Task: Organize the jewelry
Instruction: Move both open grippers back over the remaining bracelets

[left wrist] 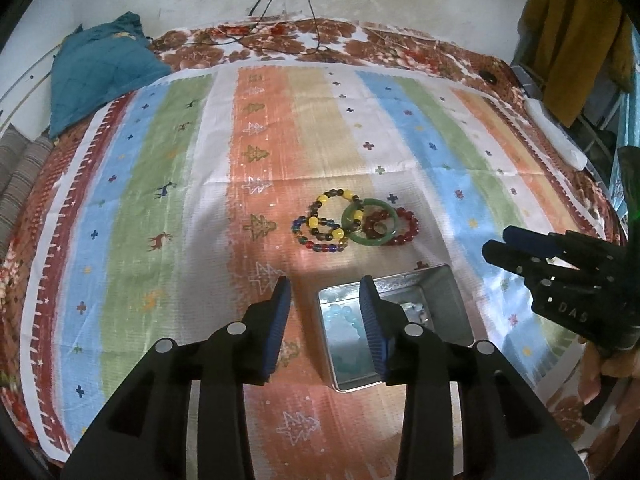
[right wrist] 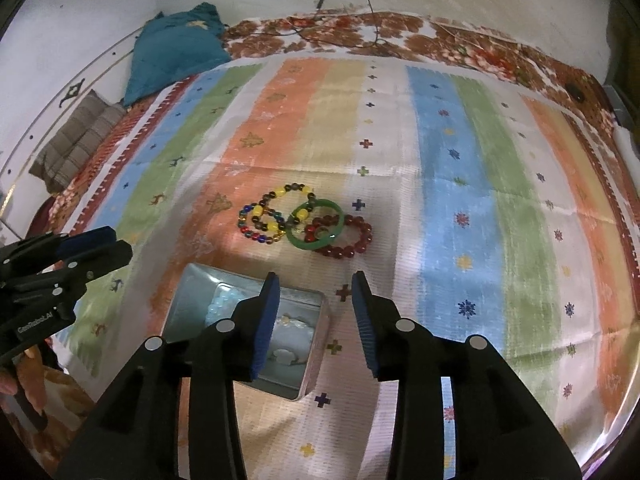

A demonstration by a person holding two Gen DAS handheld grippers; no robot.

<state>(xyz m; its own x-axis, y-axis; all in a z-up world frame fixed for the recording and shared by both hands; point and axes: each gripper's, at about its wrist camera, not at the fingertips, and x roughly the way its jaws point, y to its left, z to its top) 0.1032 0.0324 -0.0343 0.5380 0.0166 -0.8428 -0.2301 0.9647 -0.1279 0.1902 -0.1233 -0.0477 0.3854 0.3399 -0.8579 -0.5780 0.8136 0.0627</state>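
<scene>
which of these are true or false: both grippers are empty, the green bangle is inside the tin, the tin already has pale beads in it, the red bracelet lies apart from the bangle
1. Both the left gripper and right gripper are empty: true, jaws open.
2. The green bangle is inside the metal tin: false, it lies on the striped cloth.
3. The tin holds pale beads: true.
4. The red bracelet lies apart from the bangle: false, they overlap.

Both wrist views look down, near, sharing the bracelets [left wrist: 356, 224] and tin [right wrist: 248, 332].
</scene>
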